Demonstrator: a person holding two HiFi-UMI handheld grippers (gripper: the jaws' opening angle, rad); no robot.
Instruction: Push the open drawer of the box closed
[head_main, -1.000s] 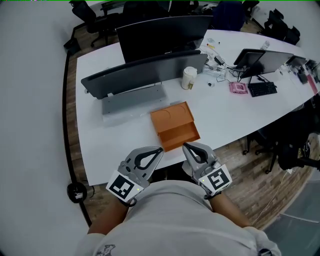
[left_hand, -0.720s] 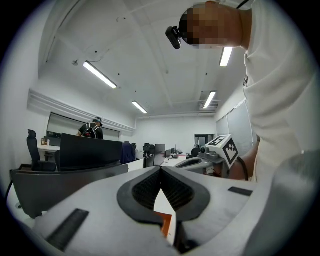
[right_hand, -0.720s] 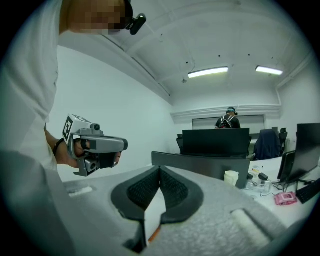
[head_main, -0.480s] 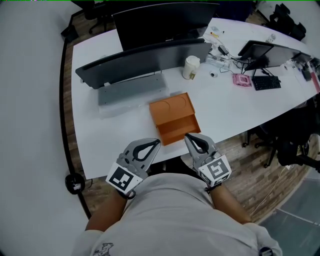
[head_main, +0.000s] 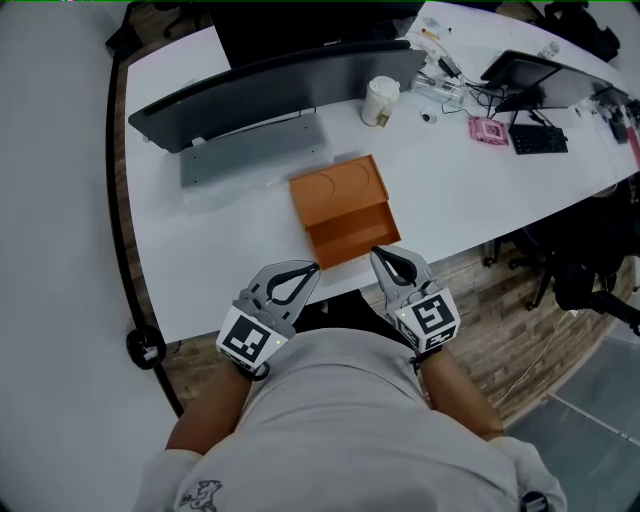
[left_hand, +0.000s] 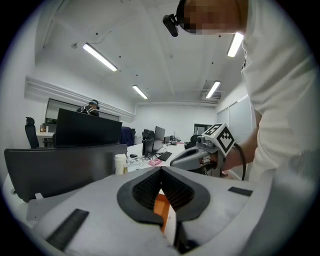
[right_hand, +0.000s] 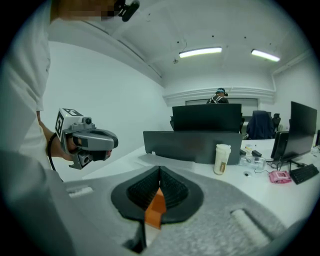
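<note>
1. While the box sits on the white table close to its near edge, its drawer stands pulled out toward the person.
2. The left gripper has its jaws together with nothing between them. Its tip is just beside the drawer's near left corner, at the table edge.
3. The right gripper also has its jaws pressed together and empty. Its tip is at the drawer's near right corner; whether it touches cannot be told.
4. In each gripper view, the orange of the box shows beyond the closed tips, not clamped by them.
5. Behind the box a grey slab lies flat, with a long dark monitor past it.
6. A cup stands upright by the monitor's right end, well apart from the box.
</note>
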